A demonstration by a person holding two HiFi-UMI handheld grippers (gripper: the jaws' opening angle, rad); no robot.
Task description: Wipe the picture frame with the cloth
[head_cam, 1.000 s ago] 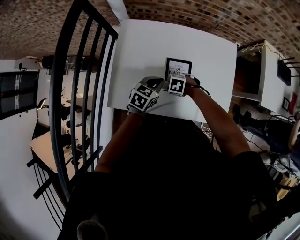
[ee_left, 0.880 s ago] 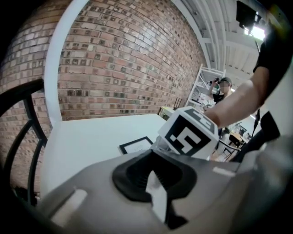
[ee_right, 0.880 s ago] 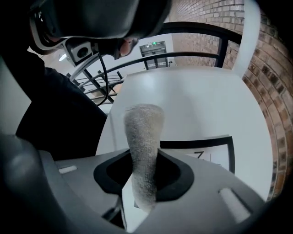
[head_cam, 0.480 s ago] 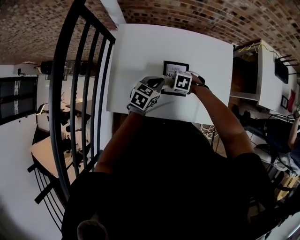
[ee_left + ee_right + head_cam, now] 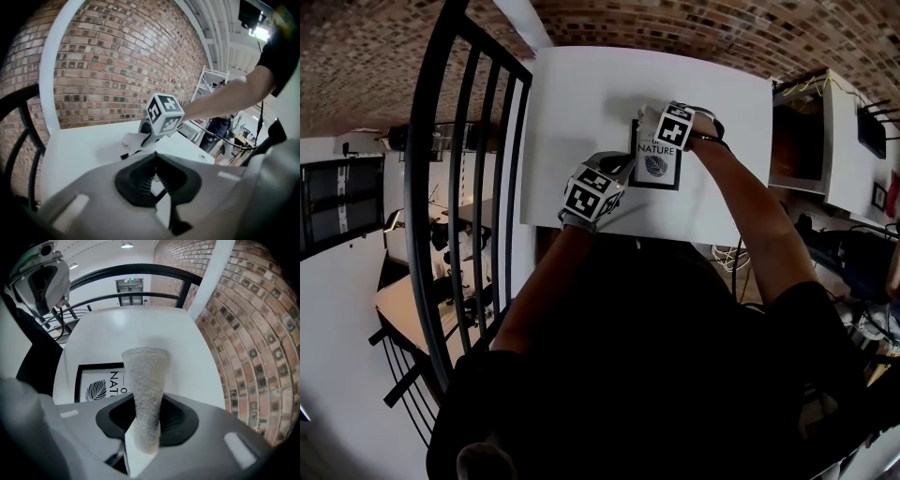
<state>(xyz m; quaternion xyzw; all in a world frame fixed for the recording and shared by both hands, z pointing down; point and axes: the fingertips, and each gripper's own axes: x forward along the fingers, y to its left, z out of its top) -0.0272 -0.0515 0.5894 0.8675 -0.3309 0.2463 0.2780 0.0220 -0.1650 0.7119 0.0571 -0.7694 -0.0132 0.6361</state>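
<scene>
The black picture frame (image 5: 657,161) with a leaf print lies flat on the white table (image 5: 581,103). My right gripper (image 5: 651,119) is at the frame's far top edge, shut on a grey-white cloth (image 5: 644,113). In the right gripper view the cloth (image 5: 145,380) sticks out of the jaws as a roll and hangs over the frame (image 5: 101,380). My left gripper (image 5: 619,169) sits at the frame's near left edge, jaws together, apparently clamping that edge. The left gripper view shows the right gripper's cloth (image 5: 133,139) ahead; the frame itself is mostly hidden there.
A black metal railing (image 5: 459,187) runs along the table's left side. A brick wall (image 5: 694,23) stands behind the table. To the right is a white shelf unit (image 5: 802,131). Bare table surface lies beyond and left of the frame.
My right gripper has carried the cloth from the frame's near edge up to its far top edge, uncovering the print. The left gripper has stayed at the frame's left edge.
</scene>
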